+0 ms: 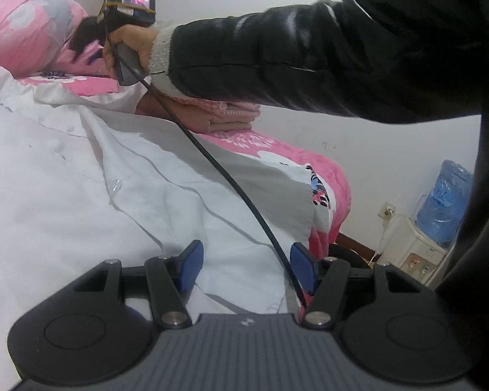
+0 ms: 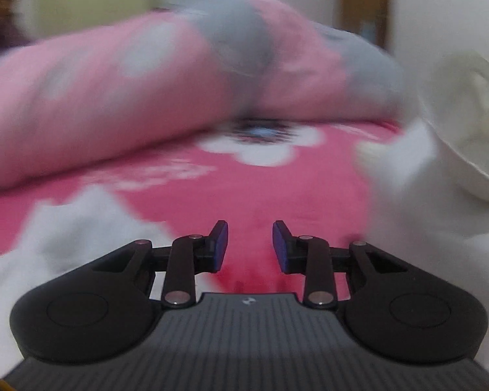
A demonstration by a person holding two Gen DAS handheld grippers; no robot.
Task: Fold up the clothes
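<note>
Two grippers stand spread: the left gripper [image 1: 246, 265] over the white shirt [image 1: 120, 176] lying on the pink floral bed [image 1: 329, 169], the right gripper [image 2: 250, 244] low above the bedsheet. A black cable [image 1: 225, 176] crosses the shirt. Folded pink clothes [image 1: 225, 114], a quilt [image 2: 146, 91] and a water dispenser [image 1: 440, 208] surround them. No writing is readable.

white shirt [image 1: 65, 169]: smooth matt cloth | left gripper [image 1: 246, 268]: matt black plastic, blue pads | sleeve [image 1: 309, 65]: glossy black
</note>
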